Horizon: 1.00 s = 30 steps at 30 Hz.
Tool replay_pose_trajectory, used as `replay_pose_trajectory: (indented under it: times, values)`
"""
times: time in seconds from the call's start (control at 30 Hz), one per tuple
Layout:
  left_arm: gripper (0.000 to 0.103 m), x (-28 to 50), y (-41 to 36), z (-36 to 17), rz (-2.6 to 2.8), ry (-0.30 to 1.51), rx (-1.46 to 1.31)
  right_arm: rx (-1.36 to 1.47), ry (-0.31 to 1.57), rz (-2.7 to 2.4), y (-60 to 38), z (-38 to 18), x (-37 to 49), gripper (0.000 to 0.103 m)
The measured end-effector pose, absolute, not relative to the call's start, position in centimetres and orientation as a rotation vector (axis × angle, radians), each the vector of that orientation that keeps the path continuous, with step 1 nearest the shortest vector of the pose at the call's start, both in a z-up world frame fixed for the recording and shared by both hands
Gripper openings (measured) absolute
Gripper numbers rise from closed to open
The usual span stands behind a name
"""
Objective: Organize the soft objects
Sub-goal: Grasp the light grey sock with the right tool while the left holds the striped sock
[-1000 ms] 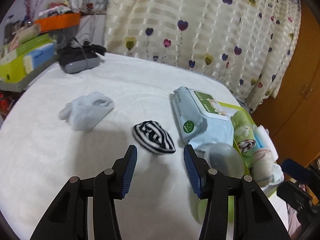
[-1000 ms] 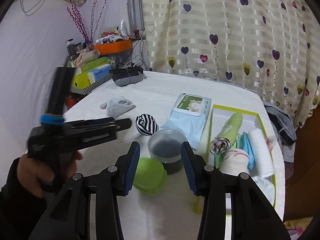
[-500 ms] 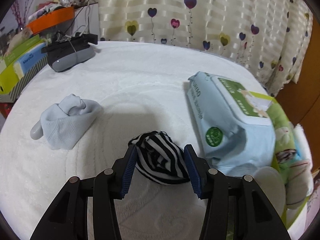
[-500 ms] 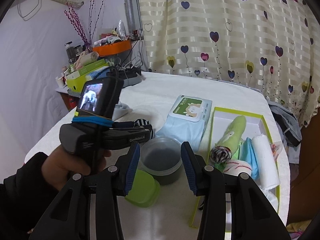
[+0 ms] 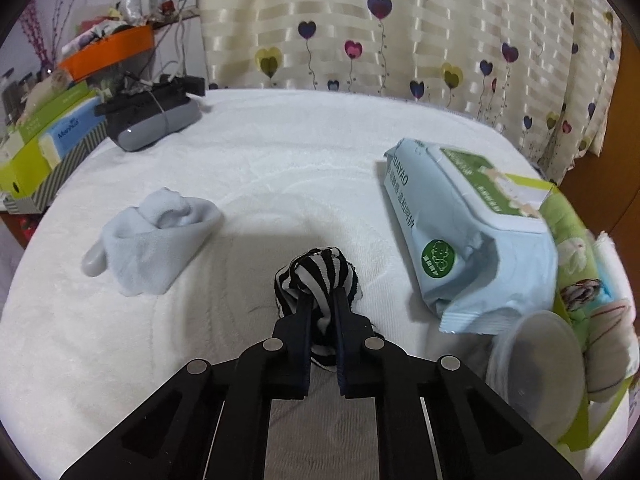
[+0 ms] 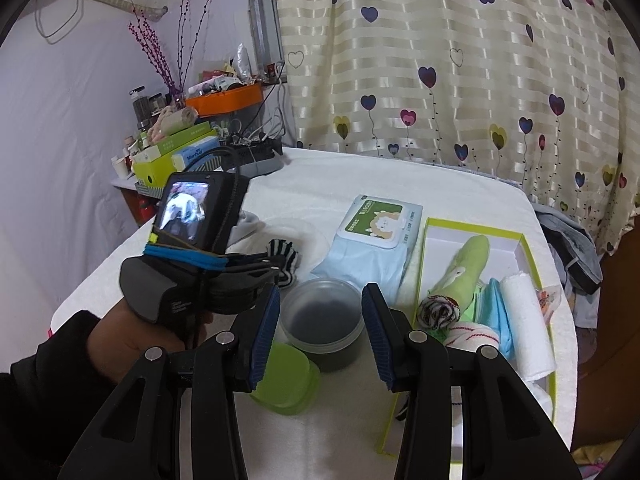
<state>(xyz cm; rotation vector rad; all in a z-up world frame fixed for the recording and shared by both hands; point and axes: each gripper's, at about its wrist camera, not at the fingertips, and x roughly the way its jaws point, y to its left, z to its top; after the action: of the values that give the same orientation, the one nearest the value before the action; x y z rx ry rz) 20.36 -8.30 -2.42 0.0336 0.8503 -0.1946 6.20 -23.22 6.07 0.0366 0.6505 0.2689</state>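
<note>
- My left hand-held gripper (image 5: 322, 300) pinches the striped sock (image 5: 318, 276) on the desk (image 5: 280, 168), left of the wipes pack (image 5: 472, 224).
- My right hand-held gripper (image 6: 320, 332) gapes empty.
- The shallow pinch may slip on lifting.

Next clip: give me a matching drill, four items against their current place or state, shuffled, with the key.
Items
1. striped sock
2. pale blue sock
3. green rolled cloth
4. green lid

Places or states
A. lying inside the green-rimmed box
B. pinched between the fingers of the left tool
C. flat on the white cover beside the clear tub
D. loose on the white cover, left of the striped one

Pairs: 1-B, 2-D, 3-A, 4-C
</note>
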Motion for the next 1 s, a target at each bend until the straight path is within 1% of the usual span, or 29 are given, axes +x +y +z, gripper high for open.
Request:
replay_pose_trajectory:
  times: [0.2,0.4,0.7,0.93,1.0]
  values:
    - [0.009,17.4,-5.7,-0.3,-0.193,0.785,-0.006,0.02,0.639,0.278,-22.4,6.8,6.2,0.044]
    - [0.009,14.8,-1.4,0.9,-0.158,0.745,-0.071,-0.033,0.658,0.33,-19.7,7.0,8.0,0.044]
    - [0.009,13.2,6.1,1.4,-0.082,0.706,-0.161,-0.101,0.768,0.47,-13.0,6.6,14.2,0.044]
    - [0.009,12.9,9.4,1.0,-0.065,0.692,-0.202,0.023,0.937,0.497,-8.8,4.7,21.5,0.044]
    - [0.009,12.7,10.2,1.0,-0.067,0.688,-0.212,0.026,0.959,0.5,-7.7,4.0,23.1,0.044]
